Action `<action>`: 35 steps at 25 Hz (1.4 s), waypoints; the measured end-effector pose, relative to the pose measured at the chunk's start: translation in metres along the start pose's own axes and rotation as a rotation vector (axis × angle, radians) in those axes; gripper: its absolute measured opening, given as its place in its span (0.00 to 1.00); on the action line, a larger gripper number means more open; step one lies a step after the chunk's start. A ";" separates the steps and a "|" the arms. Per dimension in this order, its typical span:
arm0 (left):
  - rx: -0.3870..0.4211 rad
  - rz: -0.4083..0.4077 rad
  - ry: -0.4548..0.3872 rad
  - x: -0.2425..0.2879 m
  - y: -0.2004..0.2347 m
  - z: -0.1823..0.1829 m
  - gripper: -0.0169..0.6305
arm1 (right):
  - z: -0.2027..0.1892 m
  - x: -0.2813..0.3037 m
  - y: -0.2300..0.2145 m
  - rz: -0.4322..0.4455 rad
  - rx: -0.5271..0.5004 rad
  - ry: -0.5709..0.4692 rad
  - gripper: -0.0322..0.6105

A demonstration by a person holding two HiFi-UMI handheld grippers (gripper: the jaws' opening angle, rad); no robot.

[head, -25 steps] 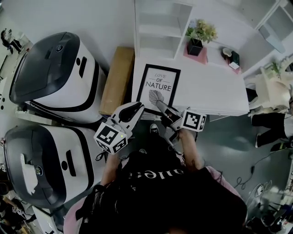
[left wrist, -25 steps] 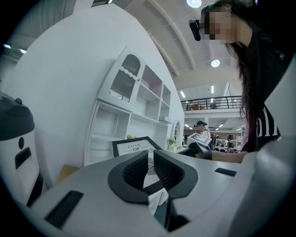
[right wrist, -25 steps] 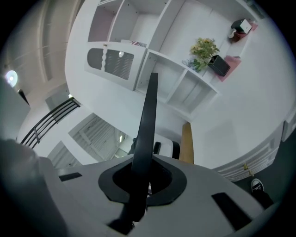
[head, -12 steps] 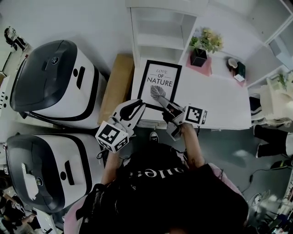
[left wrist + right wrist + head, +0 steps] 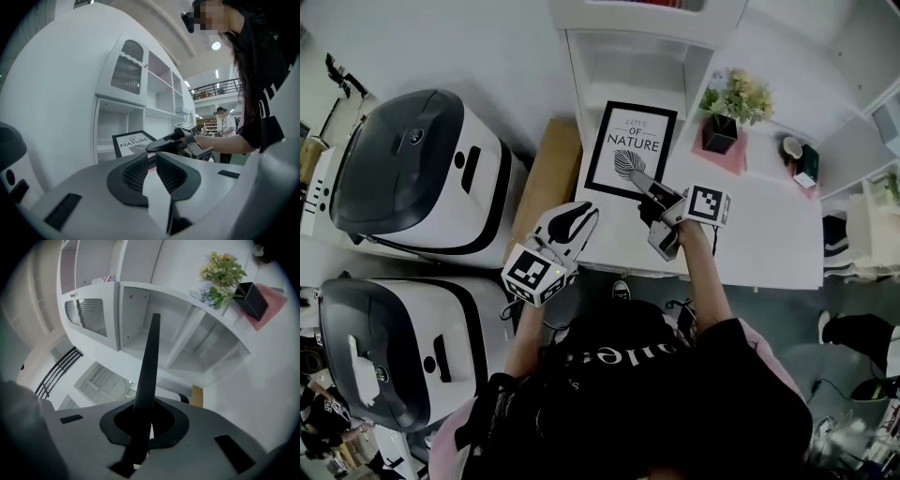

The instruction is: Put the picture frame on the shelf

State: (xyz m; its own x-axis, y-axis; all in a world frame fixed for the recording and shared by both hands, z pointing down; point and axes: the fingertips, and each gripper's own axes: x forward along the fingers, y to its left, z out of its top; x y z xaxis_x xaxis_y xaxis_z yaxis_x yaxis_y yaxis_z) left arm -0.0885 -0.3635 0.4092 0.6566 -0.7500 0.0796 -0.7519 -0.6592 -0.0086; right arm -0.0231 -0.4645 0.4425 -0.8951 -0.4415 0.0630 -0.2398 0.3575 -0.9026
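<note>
The picture frame (image 5: 631, 150), black-edged with a leaf print and the words LOVE OF NATURE, hangs over the white table's far left, its top edge at the lowest opening of the white shelf unit (image 5: 637, 66). My right gripper (image 5: 641, 181) is shut on the frame's near edge. In the right gripper view the frame (image 5: 149, 362) shows edge-on as a thin dark bar rising from the jaws (image 5: 143, 422) toward the shelf (image 5: 140, 319). My left gripper (image 5: 584, 216) hovers by the table's left front corner, shut with nothing in it. The left gripper view shows the frame (image 5: 132, 142) and the right gripper (image 5: 161, 144).
A potted plant (image 5: 733, 103) on a pink mat and small items (image 5: 802, 159) sit on the white table (image 5: 750, 225) to the right. A brown box (image 5: 551, 183) stands left of the table. Two large white-and-black machines (image 5: 422, 169) (image 5: 403, 347) fill the left side.
Both grippers have moved away from the person toward the shelf. The frame has travelled with the right gripper from the table's front part up to the shelf's lower opening.
</note>
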 end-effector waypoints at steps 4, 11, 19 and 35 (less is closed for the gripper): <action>0.007 0.019 0.014 0.021 0.014 -0.004 0.10 | 0.034 0.015 -0.018 0.035 0.058 -0.008 0.14; 0.023 0.026 0.030 0.047 0.028 -0.011 0.10 | 0.083 0.037 -0.059 0.014 0.156 -0.028 0.14; 0.012 0.024 0.023 0.068 0.054 -0.011 0.10 | 0.102 0.049 -0.084 0.068 0.320 -0.085 0.14; -0.174 -0.080 0.086 0.174 0.095 -0.052 0.21 | 0.122 0.055 -0.088 0.061 0.406 -0.161 0.14</action>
State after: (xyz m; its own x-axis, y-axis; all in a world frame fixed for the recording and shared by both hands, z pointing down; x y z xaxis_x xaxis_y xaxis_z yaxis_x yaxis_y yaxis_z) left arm -0.0489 -0.5544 0.4740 0.7125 -0.6836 0.1580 -0.7016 -0.6913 0.1729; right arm -0.0057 -0.6203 0.4736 -0.8250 -0.5641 -0.0338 0.0078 0.0484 -0.9988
